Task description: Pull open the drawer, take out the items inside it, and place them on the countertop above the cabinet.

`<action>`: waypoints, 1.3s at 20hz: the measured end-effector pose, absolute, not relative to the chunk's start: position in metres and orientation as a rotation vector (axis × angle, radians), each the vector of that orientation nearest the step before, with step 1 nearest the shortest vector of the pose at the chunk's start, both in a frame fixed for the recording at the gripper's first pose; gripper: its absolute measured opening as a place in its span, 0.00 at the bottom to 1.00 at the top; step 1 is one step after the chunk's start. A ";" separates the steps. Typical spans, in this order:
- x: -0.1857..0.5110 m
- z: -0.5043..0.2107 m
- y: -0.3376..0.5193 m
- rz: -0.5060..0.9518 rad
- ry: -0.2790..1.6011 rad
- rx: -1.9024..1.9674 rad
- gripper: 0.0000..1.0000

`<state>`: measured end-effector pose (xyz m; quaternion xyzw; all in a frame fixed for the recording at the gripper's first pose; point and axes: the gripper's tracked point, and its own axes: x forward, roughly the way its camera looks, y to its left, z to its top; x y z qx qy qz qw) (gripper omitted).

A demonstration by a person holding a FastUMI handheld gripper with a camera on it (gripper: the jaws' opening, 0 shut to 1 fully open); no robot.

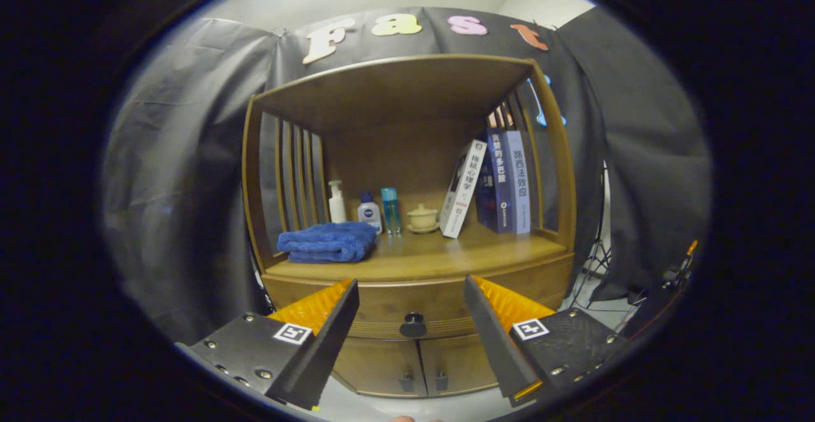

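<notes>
on the desk: one folded blue towel (328, 242), three bottles (370, 211), one lidded cup (422, 218) and three books (500, 183); below, one drawer knob (413, 324) between the gripper's (412, 288) parted fingers.

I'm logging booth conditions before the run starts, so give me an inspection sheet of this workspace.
Surface: wooden countertop, bare along its front.
Job's things: drawer shut, its round knob between the fingers and beyond them; contents hidden.
Clutter: folded blue towel, three bottles, lidded cup on a saucer, leaning white book, upright blue books.
Grippers: gripper open, fingers empty, short of the knob.
Cables: nothing seen.
Surroundings: black cloth wall, stand legs beside the cabinet.
</notes>
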<state>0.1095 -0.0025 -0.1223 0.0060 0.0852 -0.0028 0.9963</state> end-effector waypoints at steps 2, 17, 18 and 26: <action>0.126 -0.144 -0.001 0.003 0.192 0.017 0.95; 0.176 -0.249 -0.005 -0.045 0.326 -0.103 0.41; 0.174 -0.250 -0.004 -0.046 0.324 -0.113 0.39; 0.132 -0.243 -0.004 -0.057 0.342 -0.123 0.33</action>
